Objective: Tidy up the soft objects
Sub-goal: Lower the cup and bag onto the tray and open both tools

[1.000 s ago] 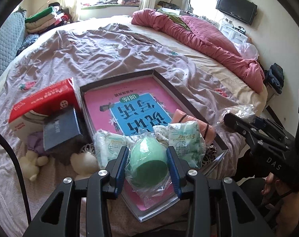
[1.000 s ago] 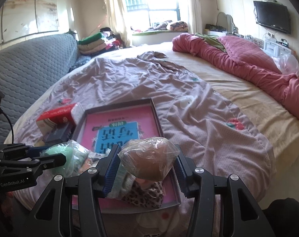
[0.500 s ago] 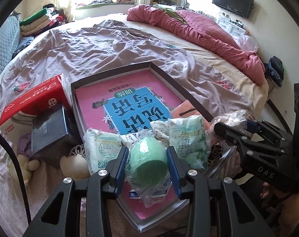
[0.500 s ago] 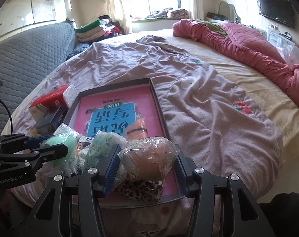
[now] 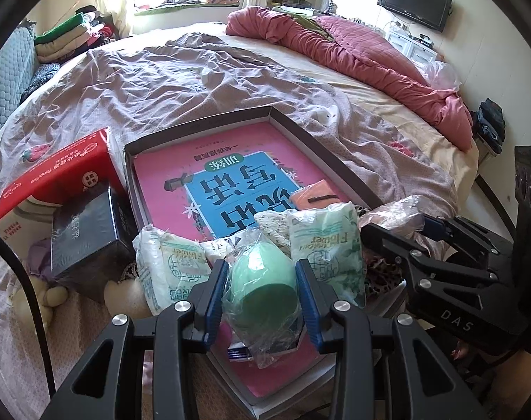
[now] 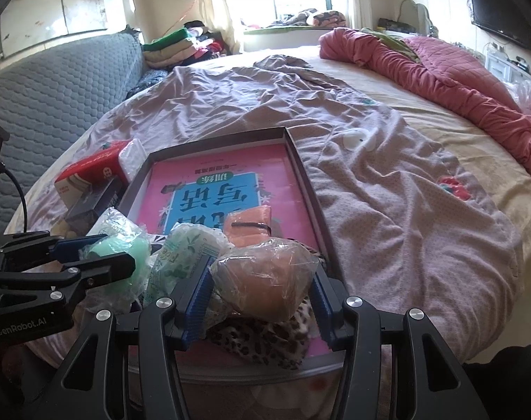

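My left gripper (image 5: 262, 290) is shut on a green sponge in a clear plastic bag (image 5: 263, 288), held just above the near end of a shallow dark tray (image 5: 302, 138) with a pink and blue book inside. My right gripper (image 6: 260, 288) is shut on a brown sponge in a plastic bag (image 6: 265, 280), over the same end of the tray (image 6: 305, 182). In the tray lie tissue packs (image 5: 326, 245), an orange cloth roll (image 6: 251, 224) and a leopard-print cloth (image 6: 265, 343). Each gripper also shows in the other's view: the right gripper (image 5: 398, 231), the left gripper (image 6: 90, 255).
A red tissue box (image 5: 59, 178) and a dark box (image 5: 87, 231) stand left of the tray, with a plush toy (image 5: 52, 295) near them. A rumpled mauve sheet (image 5: 195, 77) covers the bed, a pink quilt (image 5: 353, 45) lies far right. A grey headboard (image 6: 48, 84) lines the left.
Both grippers have sunk towards the tray with their bagged sponges, the right one more, so the tray and the things in it look closer. Neither grip has altered.
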A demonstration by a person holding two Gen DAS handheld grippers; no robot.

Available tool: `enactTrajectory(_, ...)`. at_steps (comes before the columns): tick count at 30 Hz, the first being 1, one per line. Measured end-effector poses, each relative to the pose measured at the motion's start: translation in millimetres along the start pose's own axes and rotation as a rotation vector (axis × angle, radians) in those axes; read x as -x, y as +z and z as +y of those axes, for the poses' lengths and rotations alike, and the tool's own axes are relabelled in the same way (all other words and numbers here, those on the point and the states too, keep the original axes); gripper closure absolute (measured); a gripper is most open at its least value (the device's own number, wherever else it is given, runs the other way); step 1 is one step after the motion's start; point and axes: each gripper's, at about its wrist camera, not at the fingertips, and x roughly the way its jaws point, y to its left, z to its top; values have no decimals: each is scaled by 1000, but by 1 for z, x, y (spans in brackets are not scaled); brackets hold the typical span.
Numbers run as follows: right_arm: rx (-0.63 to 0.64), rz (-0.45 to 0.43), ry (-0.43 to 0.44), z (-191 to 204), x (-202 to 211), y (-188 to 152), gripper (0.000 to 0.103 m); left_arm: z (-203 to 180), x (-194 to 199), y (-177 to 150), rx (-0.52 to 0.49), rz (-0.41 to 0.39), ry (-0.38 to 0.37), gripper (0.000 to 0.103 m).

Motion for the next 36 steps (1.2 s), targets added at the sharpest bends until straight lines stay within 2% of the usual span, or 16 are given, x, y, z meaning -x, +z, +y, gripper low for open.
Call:
enactTrajectory(9,-34,-3,24,-4,-16,1,49,4,-6,1,4,-11,1,63)
enactTrajectory(24,-12,0,25,1,-26,9,45,1,-13,5,-12,-38,30,62)
enactTrajectory(31,-19,-2,21,-1,-25,11,44,-8,-7,5,-55,-64,56,52)
enactTrajectory(36,-16,1,10,0,-24,11,41,-8,-3,6,-54,-76,40,49)
